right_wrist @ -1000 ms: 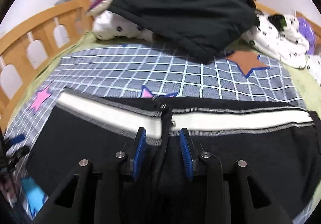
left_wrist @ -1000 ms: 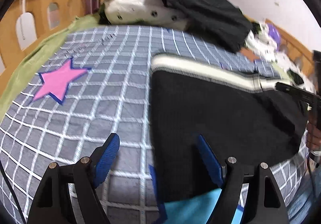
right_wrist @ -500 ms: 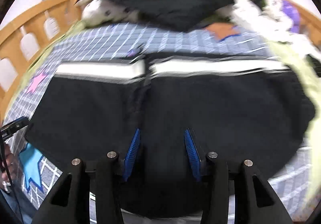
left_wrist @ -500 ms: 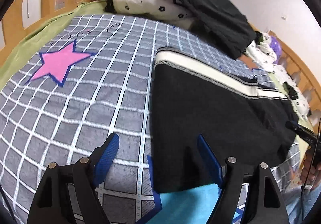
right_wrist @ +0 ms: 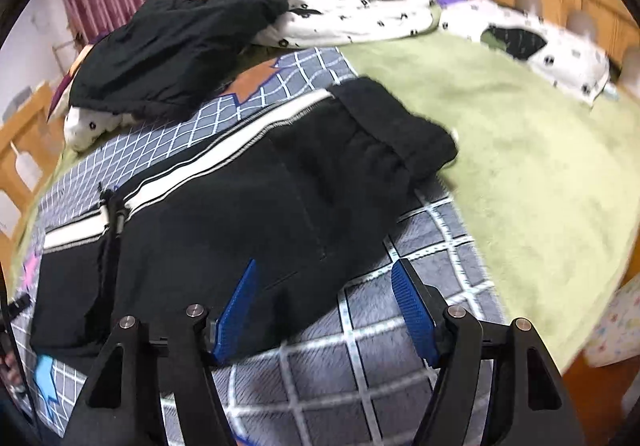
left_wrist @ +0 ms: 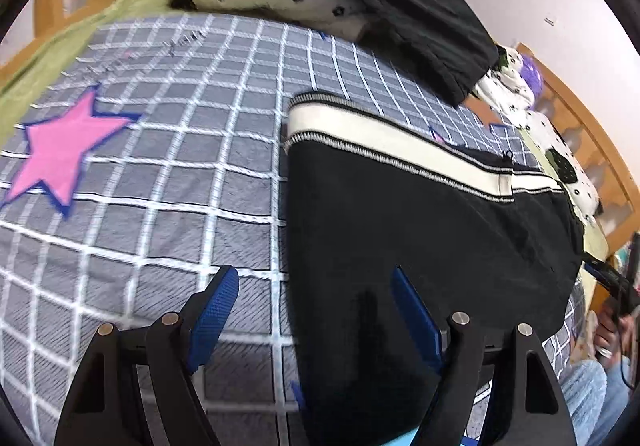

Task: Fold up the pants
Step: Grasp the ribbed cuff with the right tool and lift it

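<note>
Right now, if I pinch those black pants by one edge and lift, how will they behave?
The black pants will probably drape and sag, since the cloth lies limp with a bunched cuff. They look thick and fleecy, so likely weighty for cloth. Pushed, they would probably wrinkle rather than slide on the checked blanket.

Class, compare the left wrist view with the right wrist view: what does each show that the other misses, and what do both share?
Only the left wrist view shows the whole pink star on the checked blanket.

Only the right wrist view shows the green blanket, the orange star and the pants' rumpled end.

Both show the black pants with their white stripe, the dark garment on the pile, and an open claw: left, right.
</note>
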`<state>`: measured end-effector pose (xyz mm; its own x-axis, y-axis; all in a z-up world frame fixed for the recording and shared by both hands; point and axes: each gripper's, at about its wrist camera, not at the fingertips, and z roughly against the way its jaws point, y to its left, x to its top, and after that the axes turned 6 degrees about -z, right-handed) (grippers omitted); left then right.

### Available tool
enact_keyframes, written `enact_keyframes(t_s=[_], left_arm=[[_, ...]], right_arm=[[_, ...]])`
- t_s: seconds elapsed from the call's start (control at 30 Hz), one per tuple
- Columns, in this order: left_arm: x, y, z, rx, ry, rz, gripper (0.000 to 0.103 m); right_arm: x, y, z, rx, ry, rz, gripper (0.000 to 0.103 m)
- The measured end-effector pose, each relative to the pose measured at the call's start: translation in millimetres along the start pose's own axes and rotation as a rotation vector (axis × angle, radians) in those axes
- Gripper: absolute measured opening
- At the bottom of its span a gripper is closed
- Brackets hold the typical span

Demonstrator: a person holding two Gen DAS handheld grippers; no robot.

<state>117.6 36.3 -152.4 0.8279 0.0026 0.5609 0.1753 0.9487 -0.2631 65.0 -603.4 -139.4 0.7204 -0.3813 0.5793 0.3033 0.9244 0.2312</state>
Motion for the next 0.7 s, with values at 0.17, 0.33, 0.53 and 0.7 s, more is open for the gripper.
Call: enact_keyframes(t_s=[0.17, 0.33, 0.53, 0.7], left_arm=[[8.7, 11.4, -23.7, -0.069, 0.021, 0.016, 0.075], [26.6, 13.4, -41.8, -0.123, 0.042, 0.033, 0.04], [40.9, -10.6, -30.2, -0.09, 0.004, -0.001, 0.01], [59.1, -11.9, 13.4, -0.099, -0.093, 0.043, 0.01]], right_arm=[[14.5, -14.7, -50.6, 0.033, 0.028, -0.063, 0.063], [40.9, -21.3, -76.5, 0.098, 0.019, -0.133, 0.064], [51.5, 6.0, -55.5, -0.001, -0.085, -0.039, 0.016], [62.8, 69.6, 1.7, -0.033, -0.246, 0.068, 0.012]])
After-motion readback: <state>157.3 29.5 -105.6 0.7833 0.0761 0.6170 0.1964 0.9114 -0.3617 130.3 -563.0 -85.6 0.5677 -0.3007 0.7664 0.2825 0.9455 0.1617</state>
